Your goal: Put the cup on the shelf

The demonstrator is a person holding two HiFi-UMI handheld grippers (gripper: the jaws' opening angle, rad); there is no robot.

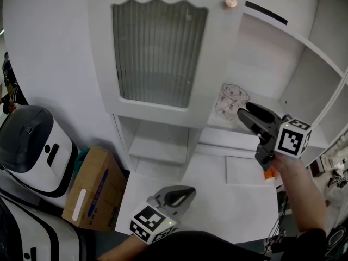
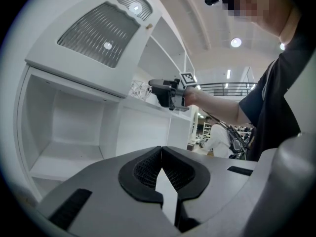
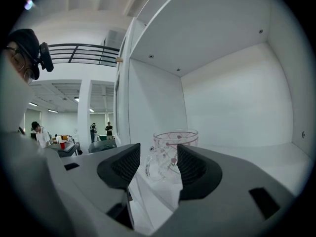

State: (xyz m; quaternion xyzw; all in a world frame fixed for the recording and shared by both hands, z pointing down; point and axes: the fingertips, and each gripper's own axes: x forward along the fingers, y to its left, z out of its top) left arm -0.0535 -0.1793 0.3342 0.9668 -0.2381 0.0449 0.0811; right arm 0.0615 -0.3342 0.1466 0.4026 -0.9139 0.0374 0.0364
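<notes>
1. The cup [image 1: 232, 99], clear glass with a pinkish pattern and a handle, stands upright on the shelf [image 3: 266, 154] in the open compartment just right of the cabinet door [image 1: 157, 53].
2. The right gripper [image 1: 243, 113] is held up level at that compartment with its jaws spread wide. From its own view the cup [image 3: 173, 149] sits just beyond the tips, framed by the gap, and neither pad presses on it.
3. The left gripper [image 1: 186, 192] hangs low in front of the person, well apart from the cup, over the white counter [image 1: 234, 200]. Its jaws are pressed together at the tips with nothing between them.
4. A round knob [image 1: 231, 2] sits at the door's upper corner.
5. On the floor to the left, a cardboard box [image 1: 92, 189] leans beside a white machine with a dark lid [image 1: 32, 145].
</notes>
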